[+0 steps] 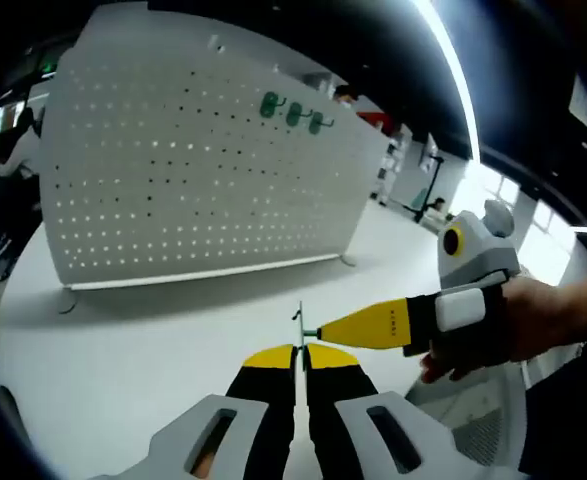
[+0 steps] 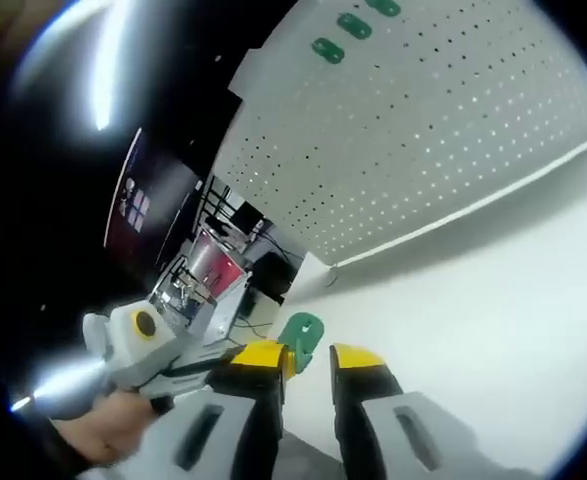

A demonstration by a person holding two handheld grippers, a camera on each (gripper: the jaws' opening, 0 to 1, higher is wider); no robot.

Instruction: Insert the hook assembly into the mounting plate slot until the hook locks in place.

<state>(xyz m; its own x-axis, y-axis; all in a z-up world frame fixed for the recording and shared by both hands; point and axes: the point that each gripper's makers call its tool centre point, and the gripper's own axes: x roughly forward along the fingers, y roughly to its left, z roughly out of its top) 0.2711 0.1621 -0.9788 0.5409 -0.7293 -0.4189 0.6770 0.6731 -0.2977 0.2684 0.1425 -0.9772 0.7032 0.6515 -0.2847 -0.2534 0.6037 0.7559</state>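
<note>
Standing between the left tongs [image 1: 301,352], thin hook [image 1: 298,322].

A white tabletop [image 1: 123,340] is seen ahead of the left tool, extending to both sides. A bright ceiling light strip [image 1: 453,70] is seen above and to the right against a dark ceiling. Bright windows [image 1: 493,185] are located far right, past the tool tip. In the right gripper view, a dark wall screen [image 2: 138,200] is seen upper left of the tool, with a cluttered rack [image 2: 208,275] beneath it. A glaring light [image 2: 108,60] is seen overhead.
</note>
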